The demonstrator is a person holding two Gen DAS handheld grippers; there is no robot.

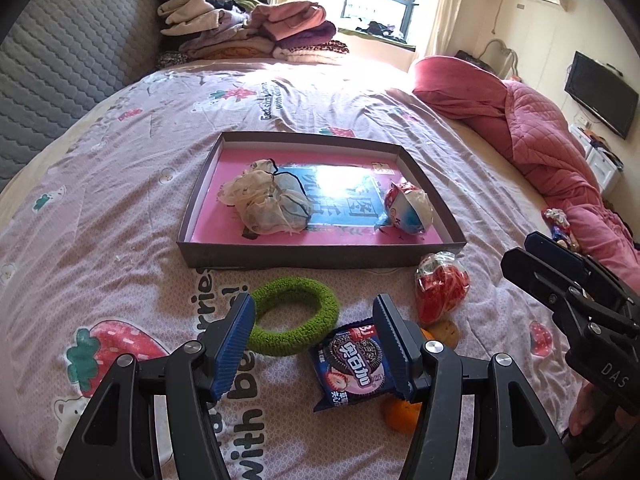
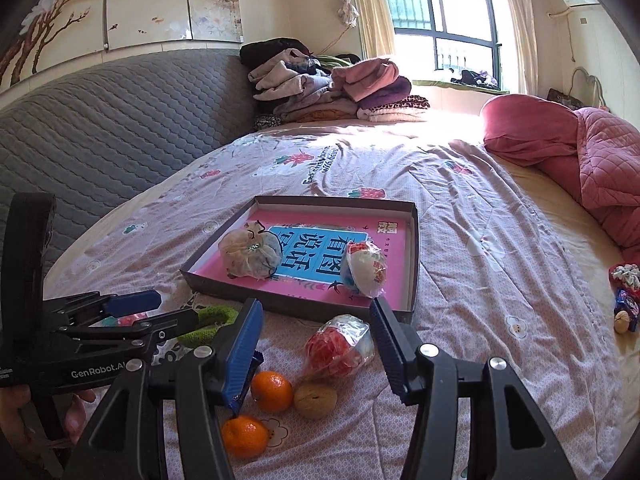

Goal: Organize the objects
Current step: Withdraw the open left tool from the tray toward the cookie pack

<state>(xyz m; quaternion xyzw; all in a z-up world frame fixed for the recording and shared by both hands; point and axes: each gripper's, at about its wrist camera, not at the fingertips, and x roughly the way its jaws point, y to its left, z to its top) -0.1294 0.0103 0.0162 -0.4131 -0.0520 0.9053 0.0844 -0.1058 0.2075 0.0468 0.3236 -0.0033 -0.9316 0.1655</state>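
The shallow box, a dark-walled tray with a pink printed floor, is seen lying on the bed and appears to be where the loose things are being gathered. Two items are already inside it: a bundle of pale mesh bags toward its left side and a wrapped white-and-blue ball toward its right corner.

The larger share is judged to be still outside. Just in front of the box's near wall a green knitted ring is seen, and beside it a cookie packet, a red-filled clear bag, two oranges and a walnut, all lying close together on the bedsheet. A few small wrapped sweets are seen well apart, near the pink quilt at the right edge of the bed.

The left hand-held gripper is held spread wide and empty, above the ring and the cookie packet, with one fingertip over the packet's right edge. The right hand-held gripper is likewise spread and empty, with the red-filled bag framed between its fingers; whether anything is touched cannot be told.

The task is therefore judged to be in an early-to-middle stage: two things are placed, at least six remain near the box, and the far sweets are left as well.
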